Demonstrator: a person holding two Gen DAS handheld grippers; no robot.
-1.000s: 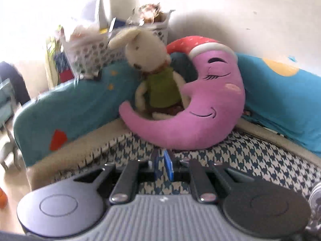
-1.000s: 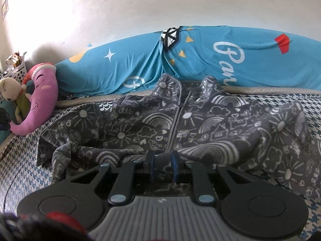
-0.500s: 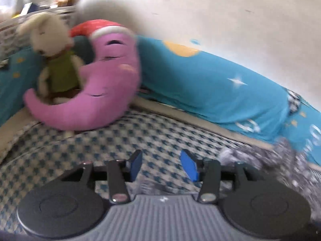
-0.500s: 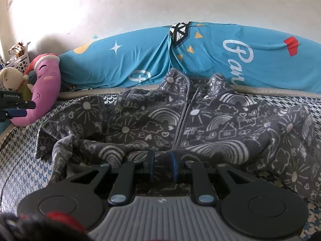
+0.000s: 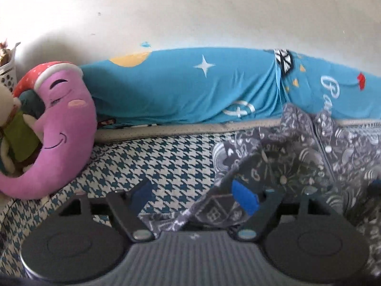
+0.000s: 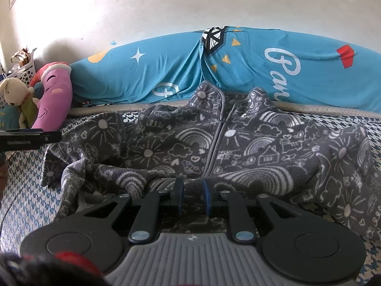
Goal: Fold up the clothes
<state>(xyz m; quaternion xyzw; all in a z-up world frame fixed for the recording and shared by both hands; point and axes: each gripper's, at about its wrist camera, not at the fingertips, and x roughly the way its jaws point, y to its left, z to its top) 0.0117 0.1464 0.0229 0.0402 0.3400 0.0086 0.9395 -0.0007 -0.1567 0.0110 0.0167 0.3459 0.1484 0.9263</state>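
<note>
Right wrist view shows us a bed with a blue-and-white houndstooth sheet (image 6: 28,186) against a pale wall (image 6: 166,4), a long teal bolster (image 6: 147,76) along its back edge, and a white perforated basket (image 6: 26,71) with papers at far left. We see the grey patterned fleece jacket (image 6: 238,147) spread front-up on the sheet. Our right gripper (image 6: 193,199) is pinched nearly closed on its hem, while our left gripper (image 5: 193,195) stands wide apart over the sleeve edge.

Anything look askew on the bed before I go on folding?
The grey jacket lies rumpled: its hem is bunched where the right gripper pinches it, and one sleeve is crumpled. The left gripper is open beside it.
</note>
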